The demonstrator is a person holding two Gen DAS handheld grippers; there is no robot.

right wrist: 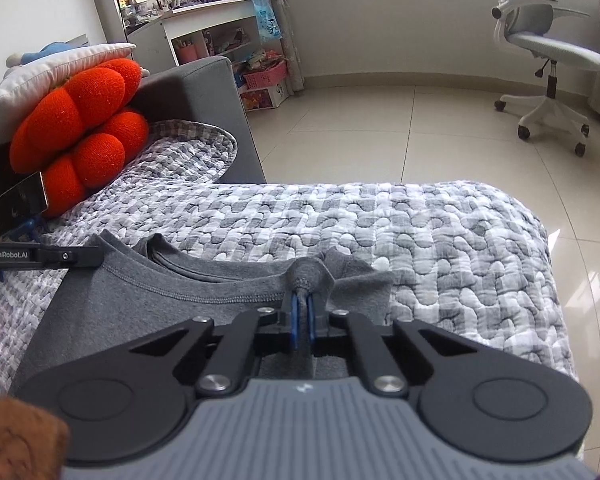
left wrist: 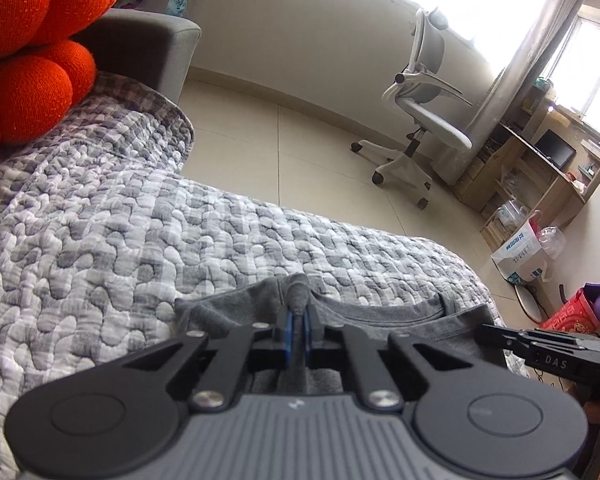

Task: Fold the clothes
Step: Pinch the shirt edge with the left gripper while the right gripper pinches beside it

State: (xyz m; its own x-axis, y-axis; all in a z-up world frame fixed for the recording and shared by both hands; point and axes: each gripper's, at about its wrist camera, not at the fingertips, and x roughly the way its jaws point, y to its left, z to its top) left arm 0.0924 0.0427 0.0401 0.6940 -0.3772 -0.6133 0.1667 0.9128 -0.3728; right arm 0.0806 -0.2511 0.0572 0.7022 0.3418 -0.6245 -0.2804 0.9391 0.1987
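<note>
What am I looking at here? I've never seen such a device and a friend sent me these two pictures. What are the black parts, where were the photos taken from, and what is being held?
There is no robot: a person holds a hand-held claw in each hand, each with a wide-angle camera looking along its two fingers. One picture comes from the left claw, the other from the right claw. The black arms and grey body at the bottom are the tool itself. Each claw is shut on a pinch of a grey T-shirt, one on either side of its collar. The shirt lies on a grey-and-white quilt covering a sofa, with an orange cushion nearby. An office chair stands on the tiled floor beyond.
</note>
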